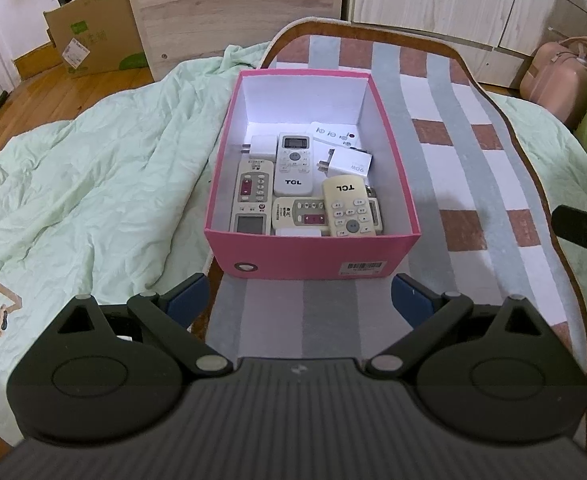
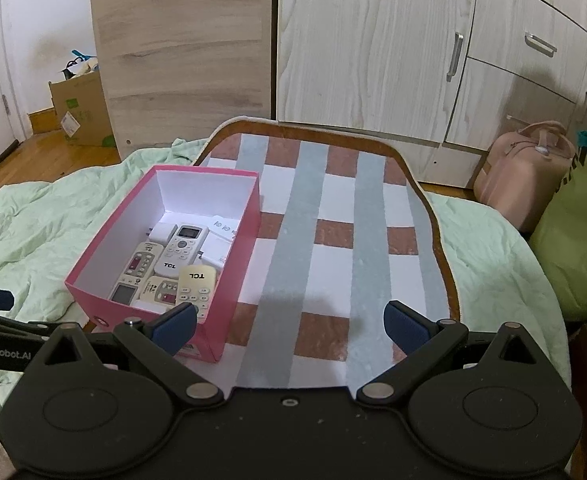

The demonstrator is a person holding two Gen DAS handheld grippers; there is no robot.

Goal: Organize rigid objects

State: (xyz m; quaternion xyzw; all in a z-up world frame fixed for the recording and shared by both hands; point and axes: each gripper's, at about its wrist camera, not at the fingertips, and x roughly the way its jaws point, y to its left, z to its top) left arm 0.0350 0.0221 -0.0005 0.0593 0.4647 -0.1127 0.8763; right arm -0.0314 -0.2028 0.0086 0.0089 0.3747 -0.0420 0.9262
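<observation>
Your pink box (image 1: pixel 313 252) sits on the checked mat (image 1: pixel 465 160), filled with remotes and chargers.

Your left gripper (image 1: pixel 299 300) hovers just short of the box's near wall, fingers spread wide, holding nothing; your right gripper (image 2: pixel 289 322) hangs over bare mat beside the box, equally wide and empty. Inside lie a white TCL remote (image 1: pixel 293 164), a cream TCL remote (image 1: pixel 347 206), two beige remotes, and a white 90W charger (image 1: pixel 351 164). The mat rests on a green quilt (image 1: pixel 93 168).

Dim room light, soft shadows, fisheye-warped edges
</observation>
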